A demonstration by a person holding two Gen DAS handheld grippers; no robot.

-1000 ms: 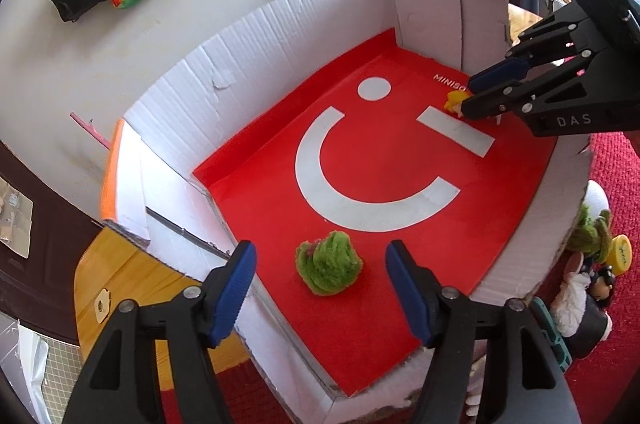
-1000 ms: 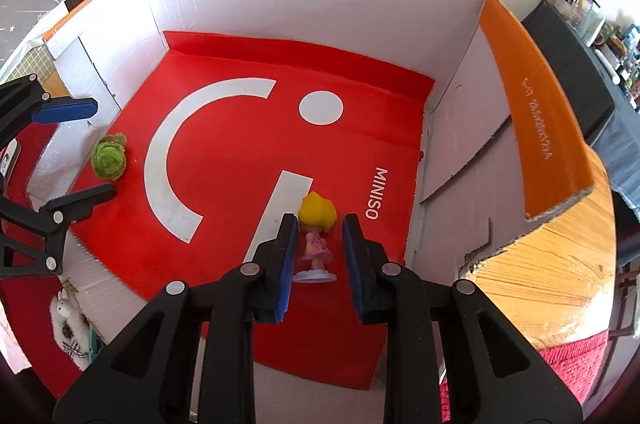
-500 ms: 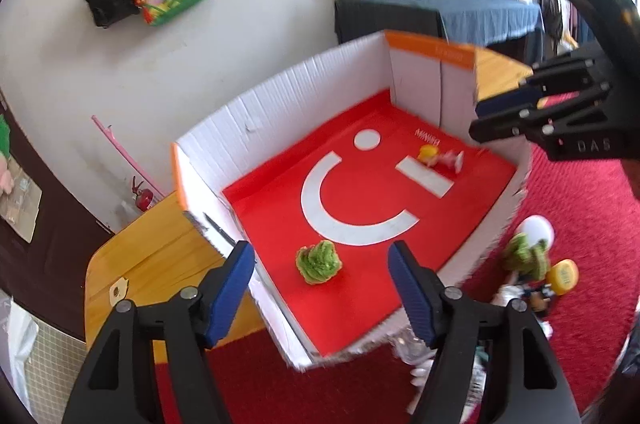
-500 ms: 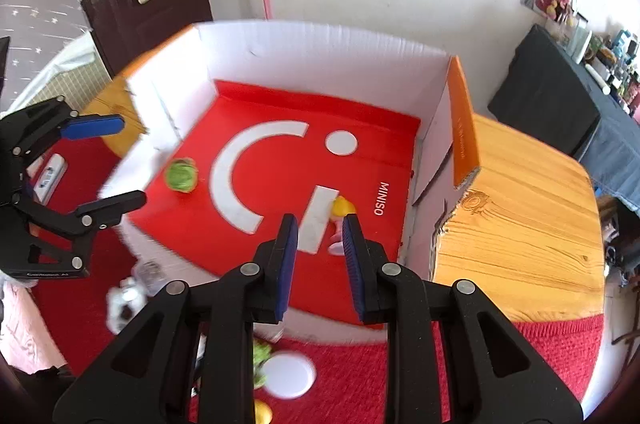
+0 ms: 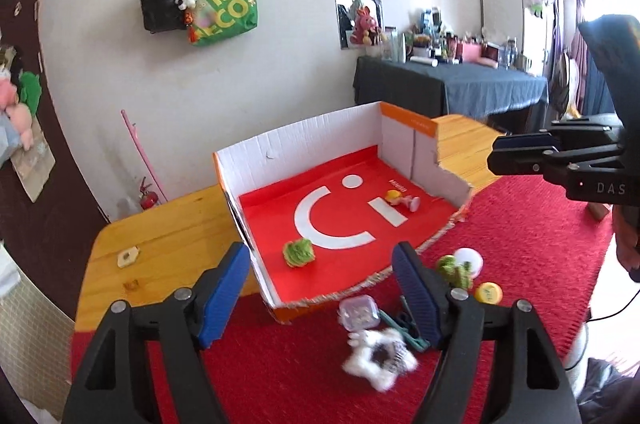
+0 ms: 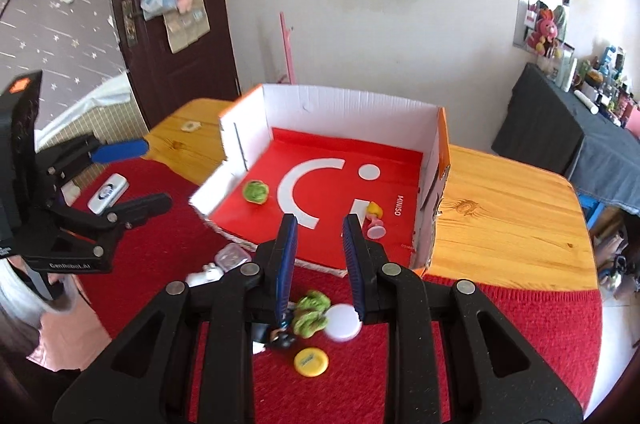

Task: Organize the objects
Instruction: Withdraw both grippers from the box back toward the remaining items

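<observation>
A cardboard box (image 5: 304,151) with a red floor stands on the wooden table (image 6: 500,224). Inside it lie a green fuzzy toy (image 5: 298,252) (image 6: 256,191) and a yellow-haired pink figurine (image 5: 402,200) (image 6: 375,220), tipped on its side. My left gripper (image 5: 320,256) (image 6: 136,177) hovers above the box's near edge, its jaws opening with nothing between them. My right gripper (image 6: 320,224) (image 5: 496,155) hangs high over the box's right front; it is shut and holds nothing.
On the red cloth (image 5: 520,244) before the box lie a white fluffy toy (image 5: 380,356), a clear small case (image 5: 359,312), a green knit toy (image 6: 310,312), a white round lid (image 6: 342,322) and a yellow disc (image 6: 311,362). A white flat device (image 6: 108,192) lies at the left.
Both grippers have drawn back and up, away from the box. The figurine that stood between the right fingers now lies on its side on the box floor. The left jaws stand wider.
</observation>
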